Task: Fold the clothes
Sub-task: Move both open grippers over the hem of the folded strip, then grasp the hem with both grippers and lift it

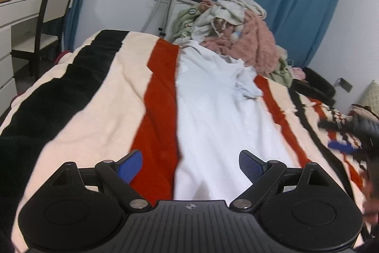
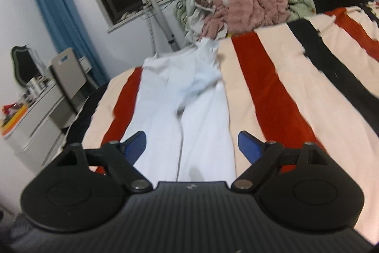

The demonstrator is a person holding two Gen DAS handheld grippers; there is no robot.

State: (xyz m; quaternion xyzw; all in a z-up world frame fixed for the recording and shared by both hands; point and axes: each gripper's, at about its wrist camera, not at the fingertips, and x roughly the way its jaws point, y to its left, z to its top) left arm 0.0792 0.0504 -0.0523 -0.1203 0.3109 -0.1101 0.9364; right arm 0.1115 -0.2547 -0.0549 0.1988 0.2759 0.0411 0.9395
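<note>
Two views show the same thing: a pair of long white cloth trousers (image 1: 213, 115) lying flat on a bed with a fluffy blanket striped cream, red and black (image 1: 94, 110).

From the left wrist, the left gripper (image 1: 190, 165) has its blue pads (image 1: 131, 164) wide apart with nothing between them. It hangs over the near end of the trousers, right where the white cloth meets a red stripe. Far off, the top of the trousers is bunched up beside a big heap of pink and cream clothes (image 1: 236, 32). At the right edge the other claw shows only as a dark blur.

From the right wrist, the right gripper (image 2: 191, 146) is spread wide too, and empty. Both legs lie side by side under it, with a thin line between them.

The trousers look light, soft and floppy, so they will probably sag and slide when lifted. A good place to pinch seems to be the leg ends, one corner for each claw.
</note>
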